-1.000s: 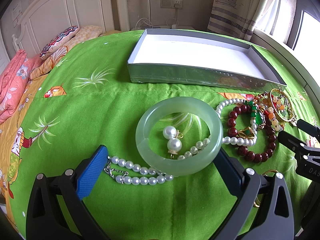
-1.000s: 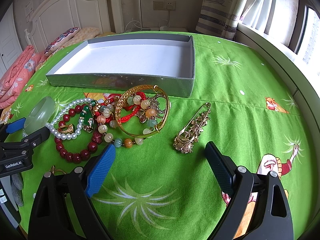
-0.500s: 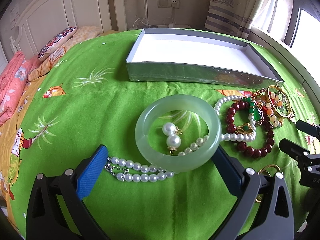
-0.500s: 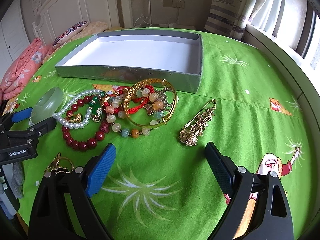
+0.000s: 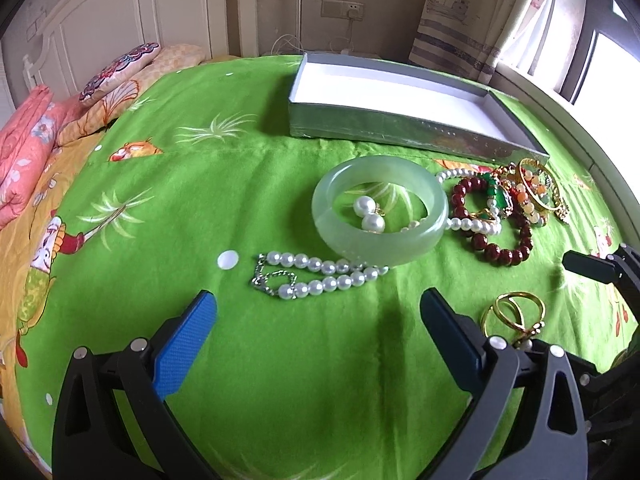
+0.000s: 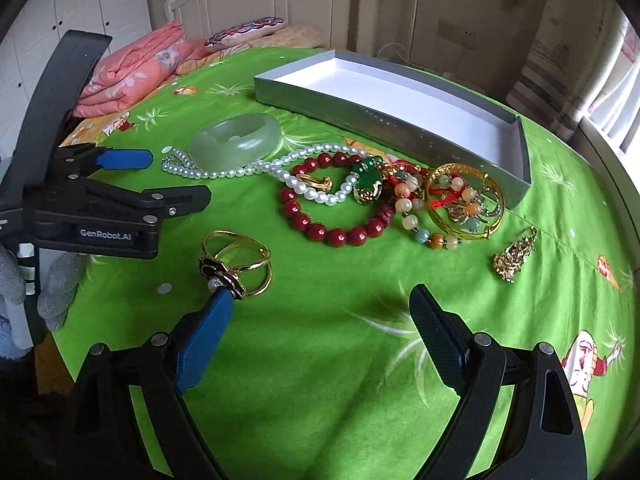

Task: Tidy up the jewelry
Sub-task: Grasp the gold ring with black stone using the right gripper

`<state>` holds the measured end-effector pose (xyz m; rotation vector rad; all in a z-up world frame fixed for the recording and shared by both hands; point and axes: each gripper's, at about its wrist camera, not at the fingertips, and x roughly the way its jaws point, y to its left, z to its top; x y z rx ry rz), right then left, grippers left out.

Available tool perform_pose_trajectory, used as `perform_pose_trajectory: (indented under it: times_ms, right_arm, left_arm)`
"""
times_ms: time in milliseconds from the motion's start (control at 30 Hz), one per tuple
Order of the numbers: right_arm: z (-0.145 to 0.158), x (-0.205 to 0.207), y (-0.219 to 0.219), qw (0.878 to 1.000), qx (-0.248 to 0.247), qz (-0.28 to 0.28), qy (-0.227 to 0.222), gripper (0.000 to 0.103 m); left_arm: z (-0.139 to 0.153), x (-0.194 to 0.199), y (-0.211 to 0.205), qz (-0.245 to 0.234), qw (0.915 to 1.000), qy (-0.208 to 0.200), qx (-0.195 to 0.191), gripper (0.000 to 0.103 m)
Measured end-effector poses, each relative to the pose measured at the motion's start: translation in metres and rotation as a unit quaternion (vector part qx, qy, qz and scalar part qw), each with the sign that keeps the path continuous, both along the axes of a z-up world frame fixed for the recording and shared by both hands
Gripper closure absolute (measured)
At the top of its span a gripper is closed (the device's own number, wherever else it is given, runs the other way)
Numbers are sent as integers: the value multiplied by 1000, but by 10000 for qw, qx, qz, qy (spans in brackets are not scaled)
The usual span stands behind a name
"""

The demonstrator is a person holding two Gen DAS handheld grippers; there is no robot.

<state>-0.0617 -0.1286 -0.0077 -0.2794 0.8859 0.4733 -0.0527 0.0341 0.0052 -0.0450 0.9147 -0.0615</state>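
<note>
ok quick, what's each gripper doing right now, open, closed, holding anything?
Left gripper: open, holding nothing, above the green bedspread.
Right gripper: open, holding nothing.

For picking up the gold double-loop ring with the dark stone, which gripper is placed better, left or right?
Probably right. The right gripper is open, and its blue finger pad nearly touches the gold double-loop ring. The left gripper faces the pearl strand.

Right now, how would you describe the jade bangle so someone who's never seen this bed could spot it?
On the green bedspread, look just in front of the shallow silver box. The jade bangle lies on a pearl strand, left of the beaded bracelets; it is the only thick, smooth, pale green translucent ring.
</note>
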Motion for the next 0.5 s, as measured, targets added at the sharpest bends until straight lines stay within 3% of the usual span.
perform_pose_trajectory:
  times_ms: [200,267,333,500]
  right_arm:
    - [3,-9,13,9989,117,443,48,18]
    - [2,-12,19,9985,112,539,25,28]
    - [1,-11,24,9981,170,589,39,39]
    - [-2,-10,34,9977,78,674,-10,42]
  left_arm:
    - [9,-23,31,169,9968,-248,-742,3]
    - [10,-23,36,207,9958,-238,-858,3]
    - [12,-25,35,223,9958,-302,-832,4]
    - [19,-24,19,103,9981,-448,-404,4]
